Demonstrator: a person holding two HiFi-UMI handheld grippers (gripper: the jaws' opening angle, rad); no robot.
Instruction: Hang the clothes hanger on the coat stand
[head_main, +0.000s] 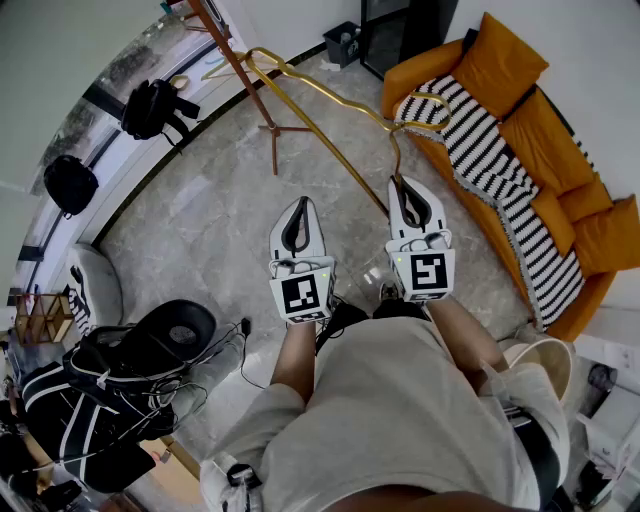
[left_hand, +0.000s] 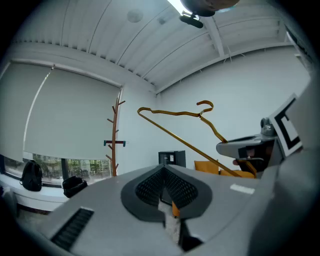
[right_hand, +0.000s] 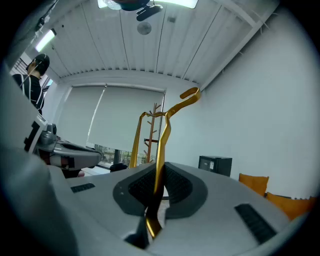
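Observation:
A gold metal clothes hanger (head_main: 330, 100) is held up in the air, its hook end high in the right gripper view (right_hand: 189, 93). My right gripper (head_main: 403, 185) is shut on the hanger's lower part, and the gold wire runs up between its pads (right_hand: 159, 150). The brown wooden coat stand (head_main: 238, 68) stands on the floor ahead and to the left, beyond the hanger's far end. It shows by the window blind in the left gripper view (left_hand: 115, 140). My left gripper (head_main: 299, 205) is shut and empty, beside the right one. The hanger (left_hand: 175, 114) hangs to its right.
An orange sofa (head_main: 560, 190) with a striped blanket (head_main: 490, 150) lines the right wall. A black cabinet (head_main: 395, 30) stands at the back. Two black backpacks (head_main: 155, 105) (head_main: 70, 185) lie by the window. A black bag with cables (head_main: 120, 380) is at the lower left.

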